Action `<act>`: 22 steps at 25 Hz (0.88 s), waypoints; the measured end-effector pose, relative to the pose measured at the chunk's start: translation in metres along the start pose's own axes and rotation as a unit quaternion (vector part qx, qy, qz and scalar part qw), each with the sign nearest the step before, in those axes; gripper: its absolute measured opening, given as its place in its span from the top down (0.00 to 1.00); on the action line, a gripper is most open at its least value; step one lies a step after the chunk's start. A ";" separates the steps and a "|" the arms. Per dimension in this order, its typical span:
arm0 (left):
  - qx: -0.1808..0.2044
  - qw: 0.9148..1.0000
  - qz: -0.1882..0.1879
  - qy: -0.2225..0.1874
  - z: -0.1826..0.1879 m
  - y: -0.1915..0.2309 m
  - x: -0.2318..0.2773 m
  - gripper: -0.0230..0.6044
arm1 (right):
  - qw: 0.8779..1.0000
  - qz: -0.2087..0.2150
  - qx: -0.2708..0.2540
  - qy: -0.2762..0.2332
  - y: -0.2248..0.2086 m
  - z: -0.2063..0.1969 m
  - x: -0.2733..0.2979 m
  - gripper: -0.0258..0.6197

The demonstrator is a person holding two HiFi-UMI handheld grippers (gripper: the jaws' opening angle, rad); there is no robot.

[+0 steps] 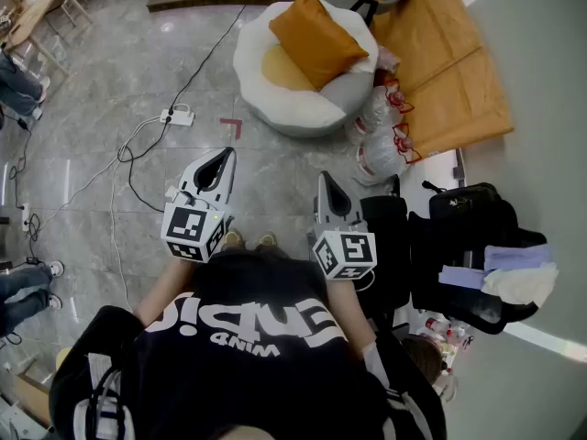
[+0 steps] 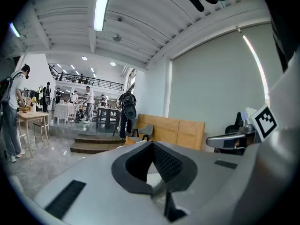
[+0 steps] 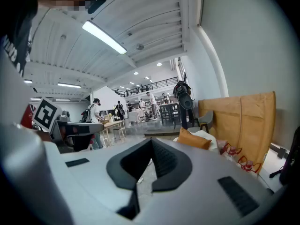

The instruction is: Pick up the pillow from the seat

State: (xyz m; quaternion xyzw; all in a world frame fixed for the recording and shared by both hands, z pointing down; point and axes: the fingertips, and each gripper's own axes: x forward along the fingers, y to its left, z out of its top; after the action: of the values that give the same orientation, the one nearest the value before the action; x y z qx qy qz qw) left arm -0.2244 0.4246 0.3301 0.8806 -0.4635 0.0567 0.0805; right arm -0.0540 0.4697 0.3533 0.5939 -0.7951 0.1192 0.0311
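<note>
Jaws pressed together and empty on left gripper (image 1: 224, 157) and right gripper (image 1: 327, 181), orange pillow (image 1: 315, 35) on the seat (image 1: 261, 94) at twelve o'clock

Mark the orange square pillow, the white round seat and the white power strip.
Orange square pillow (image 1: 316, 35), head view, its centre.
White round seat (image 1: 275, 101), head view, front rim.
White power strip (image 1: 177, 115), head view, its middle.

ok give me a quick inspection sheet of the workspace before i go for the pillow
surface: grey tiled floor
job's things: orange pillow on the white round seat, untouched
clutter: tied plastic bags beside the seat; black chair with cloths on it
grippers: left tool and right tool both shut, empty, short of the seat
cables: power strip with leads across the floor
surroundings: wooden boards behind the seat; people far off
</note>
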 end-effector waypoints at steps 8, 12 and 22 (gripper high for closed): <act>-0.002 1.000 -0.002 0.000 0.001 0.004 0.004 0.95 | 1.000 -0.005 0.006 0.003 -0.004 -0.001 0.006 0.93; -0.001 1.000 -0.005 0.003 0.001 0.009 0.004 0.95 | 1.000 -0.003 0.003 0.006 0.002 -0.001 0.012 0.93; -0.010 0.999 -0.031 0.007 -0.005 0.031 -0.008 0.95 | 1.000 -0.008 -0.001 0.005 0.025 -0.001 0.019 0.93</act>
State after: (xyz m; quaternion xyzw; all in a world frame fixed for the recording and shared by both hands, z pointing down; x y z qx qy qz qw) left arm -0.2545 0.4151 0.3359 0.8933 -0.4358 0.0561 0.0942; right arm -0.0831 0.4582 0.3539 0.5992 -0.7905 0.1213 0.0370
